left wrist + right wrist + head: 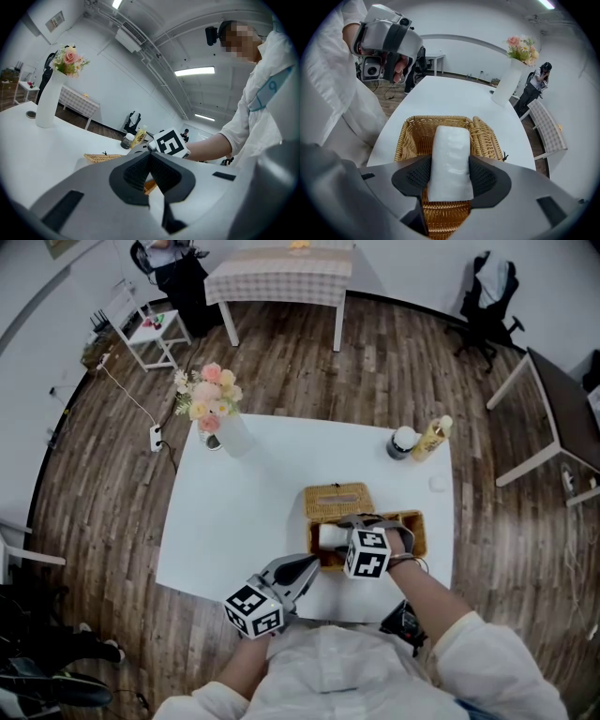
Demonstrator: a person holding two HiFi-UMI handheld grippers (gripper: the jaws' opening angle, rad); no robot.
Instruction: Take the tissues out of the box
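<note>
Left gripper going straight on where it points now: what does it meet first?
Most likely the wicker basket, its side visible just beyond the shut jaws; depth is unclear.

tissue pack (pixel 329 536) mostly hidden under right gripper (pixel 349 532), bottle (pixel 432 439) label too small to read

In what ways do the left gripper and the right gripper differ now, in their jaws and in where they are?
The left gripper's jaws are together with nothing between them; the right gripper's jaws stand wide, pressing both sides of the white tissue pack. The left gripper sits low at the table's near edge, beside the wicker box; the right gripper is over the box's open part. Both are aimed at the box.
</note>
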